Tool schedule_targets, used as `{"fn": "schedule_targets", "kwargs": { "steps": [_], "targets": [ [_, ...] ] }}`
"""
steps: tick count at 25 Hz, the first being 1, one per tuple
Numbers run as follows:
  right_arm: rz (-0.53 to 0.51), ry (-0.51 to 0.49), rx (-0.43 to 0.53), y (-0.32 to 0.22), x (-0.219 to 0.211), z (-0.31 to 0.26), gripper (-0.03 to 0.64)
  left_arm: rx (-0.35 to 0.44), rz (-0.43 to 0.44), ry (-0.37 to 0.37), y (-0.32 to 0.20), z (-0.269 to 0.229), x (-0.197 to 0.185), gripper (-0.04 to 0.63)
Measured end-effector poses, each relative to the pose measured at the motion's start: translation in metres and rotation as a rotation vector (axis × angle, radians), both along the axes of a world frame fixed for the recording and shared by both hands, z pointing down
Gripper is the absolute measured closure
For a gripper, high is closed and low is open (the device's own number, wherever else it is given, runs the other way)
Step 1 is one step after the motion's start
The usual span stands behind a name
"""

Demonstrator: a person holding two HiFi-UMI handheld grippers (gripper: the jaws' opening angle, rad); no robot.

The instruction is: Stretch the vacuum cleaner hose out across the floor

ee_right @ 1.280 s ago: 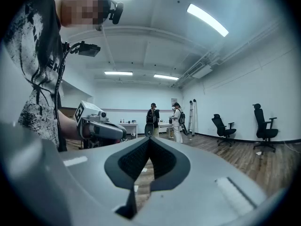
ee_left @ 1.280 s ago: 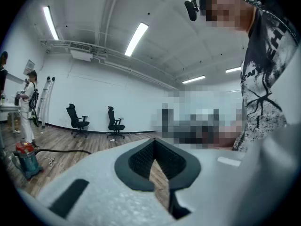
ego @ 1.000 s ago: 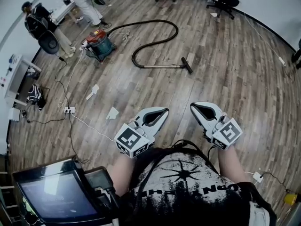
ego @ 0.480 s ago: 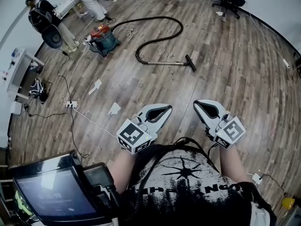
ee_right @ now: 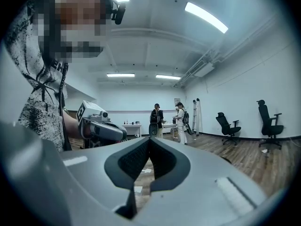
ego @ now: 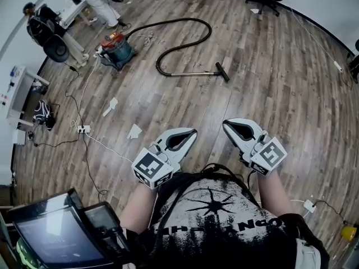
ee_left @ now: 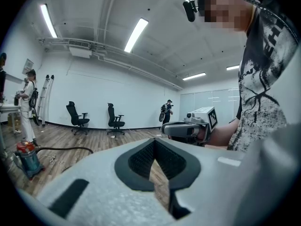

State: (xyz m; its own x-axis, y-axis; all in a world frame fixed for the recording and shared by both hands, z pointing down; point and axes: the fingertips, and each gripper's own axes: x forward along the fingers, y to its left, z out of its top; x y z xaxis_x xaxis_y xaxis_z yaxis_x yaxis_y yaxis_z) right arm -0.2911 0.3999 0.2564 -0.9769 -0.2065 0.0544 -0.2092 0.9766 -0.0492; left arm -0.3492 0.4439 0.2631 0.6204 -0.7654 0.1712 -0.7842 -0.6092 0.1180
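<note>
Nothing's started yet: the vacuum cleaner hose [ego: 211, 31] lies looped toward the floor's [ego: 280, 83] far edge. The left gripper [ego: 193, 132] and right gripper [ego: 226, 124] are both closed and empty, well apart from it.

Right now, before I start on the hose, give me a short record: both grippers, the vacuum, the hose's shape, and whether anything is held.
left gripper: shut, empty, held out in front of the person
right gripper: shut, empty, beside the left one
vacuum: red and teal canister vacuum cleaner, standing on the wooden plank floor
hose: black flexible hose, lying in a wide curve, not stretched out
wand: thin metal tube ending in a black floor nozzle, flat on the floor
contact: neither gripper touches the hose
</note>
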Motion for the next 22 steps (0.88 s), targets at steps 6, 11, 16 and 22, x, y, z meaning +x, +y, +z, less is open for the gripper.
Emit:
{"fn": "schedule_targets", "kwargs": {
  "steps": [6,11,16,22],
  "targets": [
    [0.007,-0.016,-0.007,-0.001,0.004,0.007,0.609,-0.019,0.0,-0.02,0.0,0.008,0.004,0.594],
    [-0.014,0.001,0.002,-0.004,0.003,0.01,0.609,-0.023,0.009,-0.017,-0.006,0.007,0.009,0.594],
    [0.002,-0.011,-0.007,-0.015,-0.003,0.014,0.609,-0.045,0.022,-0.016,-0.016,0.013,0.004,0.594],
    [0.016,0.031,-0.008,-0.036,-0.029,0.029,0.609,-0.05,0.037,0.007,-0.044,0.024,-0.022,0.594]
  ]
}}
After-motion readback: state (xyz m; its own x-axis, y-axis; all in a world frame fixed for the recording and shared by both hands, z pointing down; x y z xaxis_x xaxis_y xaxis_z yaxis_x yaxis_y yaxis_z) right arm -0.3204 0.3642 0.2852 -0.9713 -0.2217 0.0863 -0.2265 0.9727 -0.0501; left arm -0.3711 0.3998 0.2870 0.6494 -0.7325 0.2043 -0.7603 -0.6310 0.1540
